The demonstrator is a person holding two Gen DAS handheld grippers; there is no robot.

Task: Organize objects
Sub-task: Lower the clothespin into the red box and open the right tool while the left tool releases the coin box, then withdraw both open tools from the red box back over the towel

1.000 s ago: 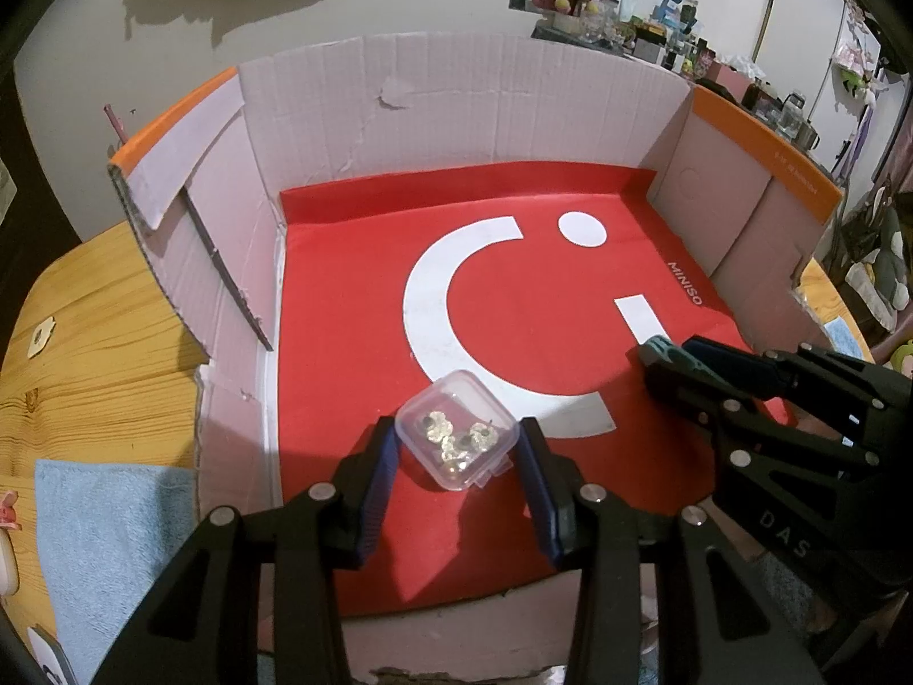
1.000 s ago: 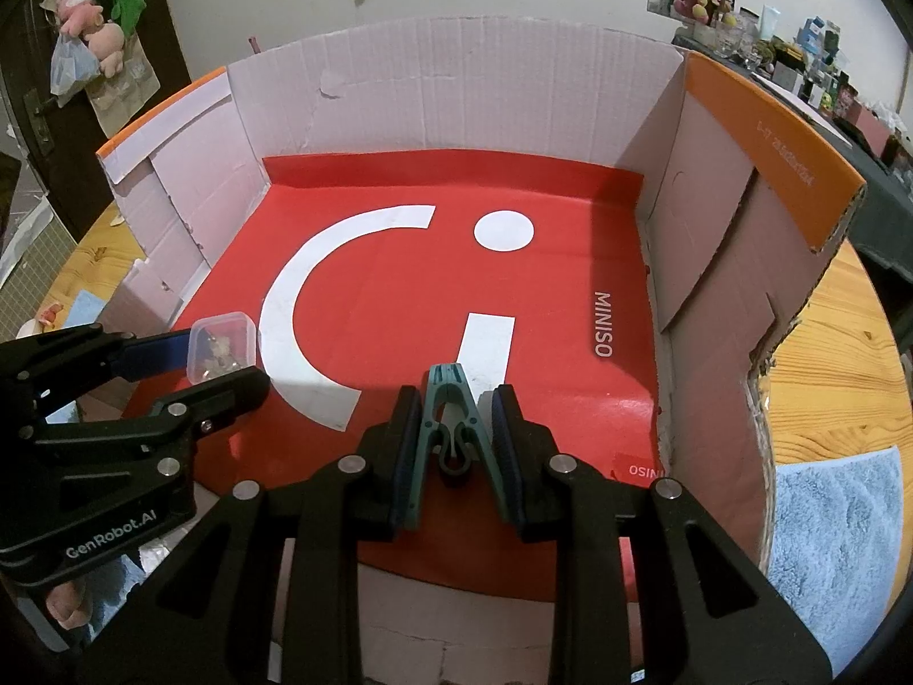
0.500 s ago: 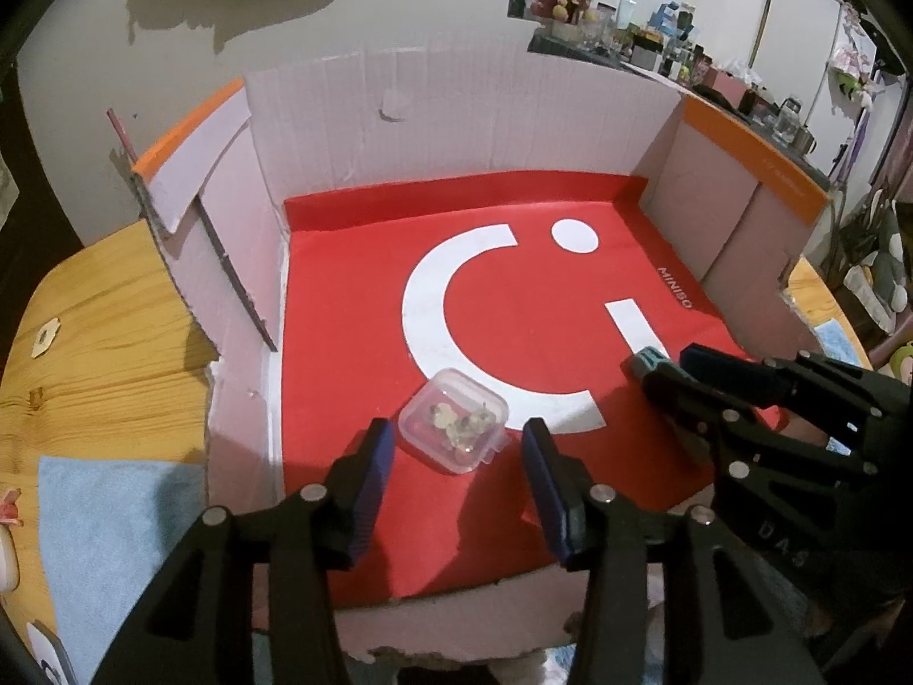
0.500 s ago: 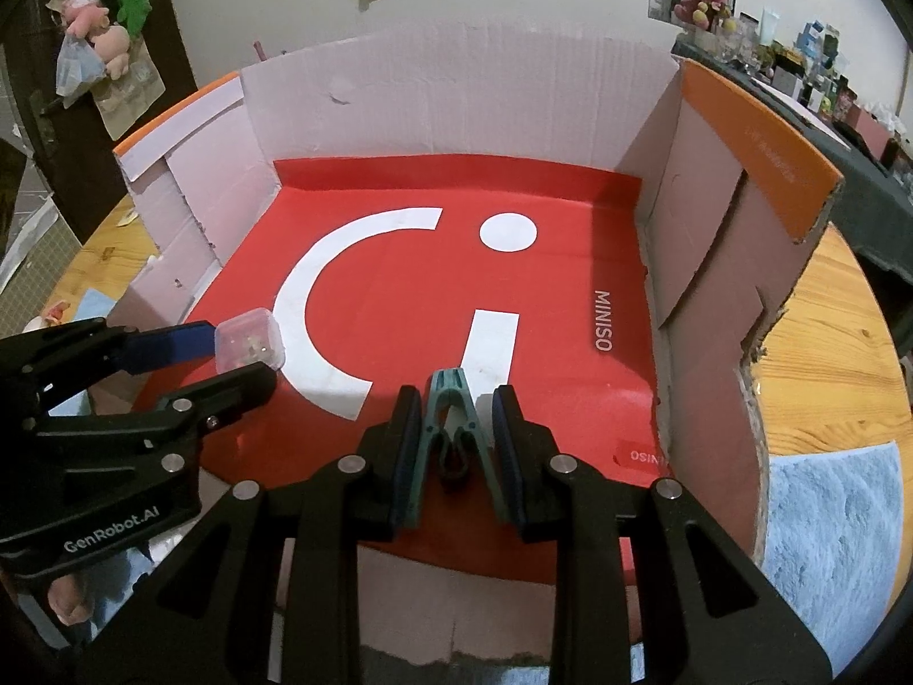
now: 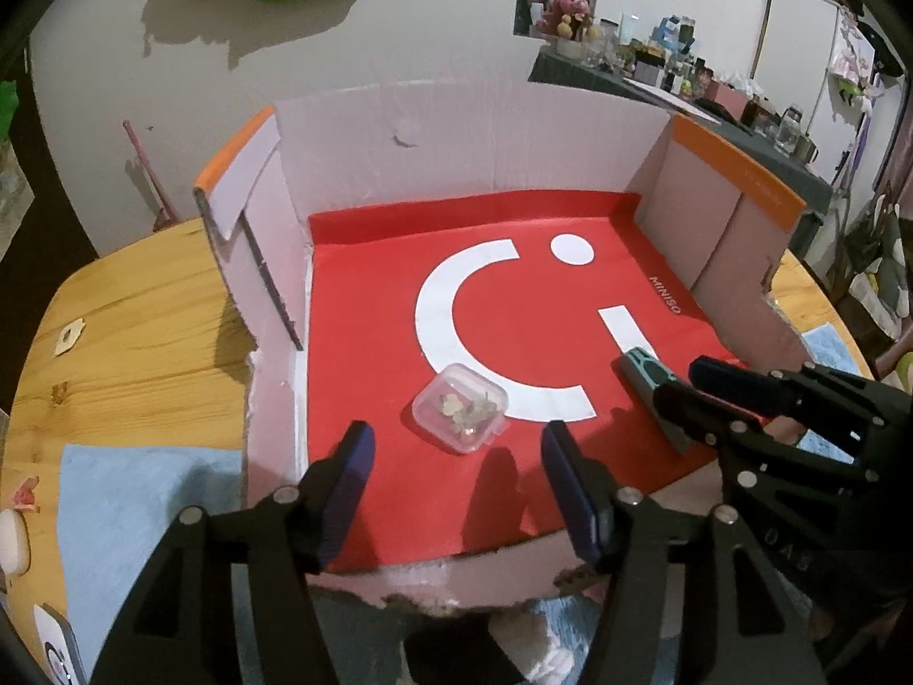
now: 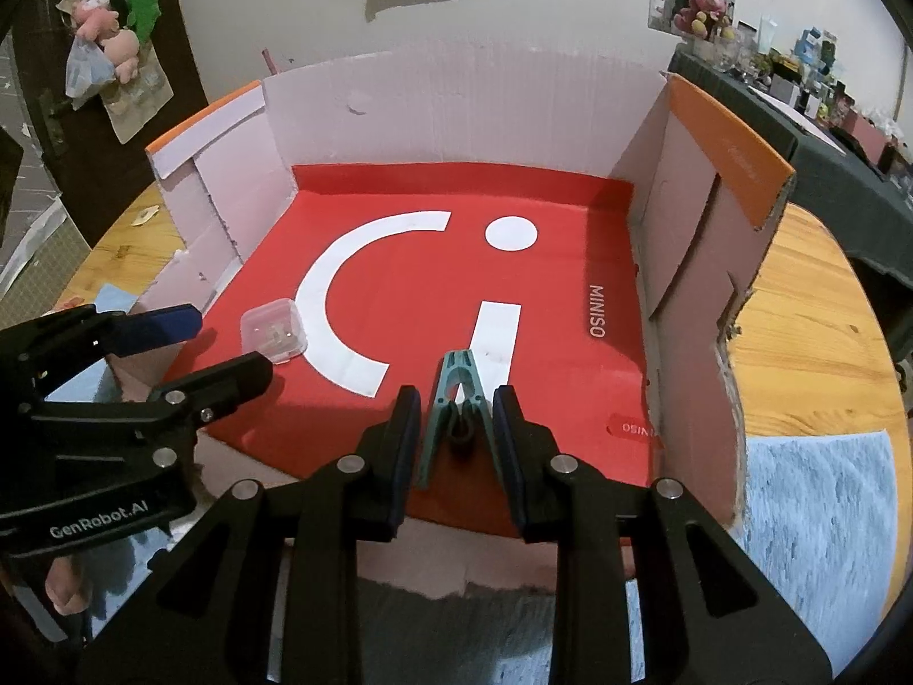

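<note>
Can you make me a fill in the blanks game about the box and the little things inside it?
1. The small clear case lies on the ______ floor of the cardboard box.
2. The left gripper is ______, with nothing between its fingers.
3. The teal thing between the right gripper's fingers is a ______.
4. The word printed on the box floor is ______.

Missing words: red; open; clothespin; MINISO

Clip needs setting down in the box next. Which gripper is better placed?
Right. The right gripper already brackets the green clip above the red liner; the left gripper is open behind the clear case.
</note>
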